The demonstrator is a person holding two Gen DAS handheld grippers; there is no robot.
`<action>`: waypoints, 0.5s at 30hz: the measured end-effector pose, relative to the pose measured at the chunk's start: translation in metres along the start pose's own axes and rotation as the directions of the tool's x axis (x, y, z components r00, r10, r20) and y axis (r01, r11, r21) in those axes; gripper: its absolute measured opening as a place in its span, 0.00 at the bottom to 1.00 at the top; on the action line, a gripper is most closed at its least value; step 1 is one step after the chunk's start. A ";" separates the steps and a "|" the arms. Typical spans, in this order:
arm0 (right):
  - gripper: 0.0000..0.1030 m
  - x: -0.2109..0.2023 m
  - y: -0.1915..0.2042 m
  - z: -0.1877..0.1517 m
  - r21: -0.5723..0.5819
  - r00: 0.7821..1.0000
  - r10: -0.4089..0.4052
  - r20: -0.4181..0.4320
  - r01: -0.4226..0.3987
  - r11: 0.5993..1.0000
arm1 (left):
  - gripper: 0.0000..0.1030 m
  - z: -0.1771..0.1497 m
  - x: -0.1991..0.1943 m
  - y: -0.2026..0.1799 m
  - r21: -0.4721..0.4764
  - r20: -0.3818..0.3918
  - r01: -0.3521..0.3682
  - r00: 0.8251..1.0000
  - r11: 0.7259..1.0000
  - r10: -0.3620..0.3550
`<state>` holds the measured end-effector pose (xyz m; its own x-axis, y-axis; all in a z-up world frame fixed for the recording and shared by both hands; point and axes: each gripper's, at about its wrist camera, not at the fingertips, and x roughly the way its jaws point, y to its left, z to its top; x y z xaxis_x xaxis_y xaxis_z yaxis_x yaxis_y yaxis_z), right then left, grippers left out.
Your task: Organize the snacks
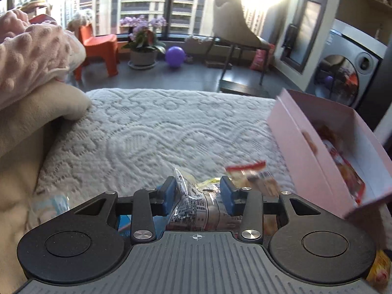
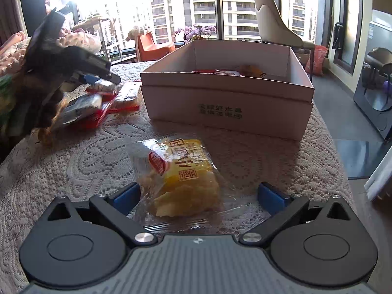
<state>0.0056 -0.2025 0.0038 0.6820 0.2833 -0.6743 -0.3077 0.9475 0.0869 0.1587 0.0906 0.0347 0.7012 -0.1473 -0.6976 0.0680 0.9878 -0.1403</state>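
My left gripper point(image 1: 198, 193) is shut on a clear snack packet with black print point(image 1: 196, 203), held above the lace-covered table point(image 1: 152, 132). A red-edged snack packet point(image 1: 252, 174) lies just beyond its right finger. The pink box point(image 1: 303, 144) with red snacks inside stands to the right. My right gripper point(image 2: 199, 194) is open, its blue pads on either side of a yellow bread packet point(image 2: 181, 174) lying on the lace cloth. The box point(image 2: 227, 107) stands just behind it, with snacks inside. The left gripper point(image 2: 93, 73) shows at the left, over a pile of packets point(image 2: 98, 105).
Pink and beige blankets point(image 1: 36, 73) lie along the table's left side. A yellow packet point(image 1: 379, 269) lies at the lower right. Beyond the table are an orange chair point(image 1: 98, 46), a flower pot point(image 1: 143, 46), a beige chair point(image 1: 232, 24) and a washing machine point(image 1: 343, 73).
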 end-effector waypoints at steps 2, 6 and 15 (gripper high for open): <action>0.99 0.000 0.001 0.000 -0.003 1.000 -0.003 -0.001 0.003 1.000 | 0.43 -0.018 -0.017 -0.012 0.032 0.004 0.030 1.000 0.999 -0.030; 0.99 0.001 0.002 0.000 -0.007 1.000 -0.007 -0.003 0.007 1.000 | 0.43 -0.054 -0.048 -0.034 0.071 0.011 0.062 0.998 0.996 -0.063; 0.99 0.004 0.008 0.000 -0.037 0.999 -0.039 -0.013 0.039 0.999 | 0.43 -0.099 -0.084 -0.060 0.061 0.028 0.103 0.994 0.993 -0.104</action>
<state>0.0059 -0.1934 0.0020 0.6845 0.2439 -0.6870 -0.3057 0.9515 0.0333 0.0251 0.0383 0.0320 0.7101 -0.2481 -0.6589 0.1829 0.9687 -0.1677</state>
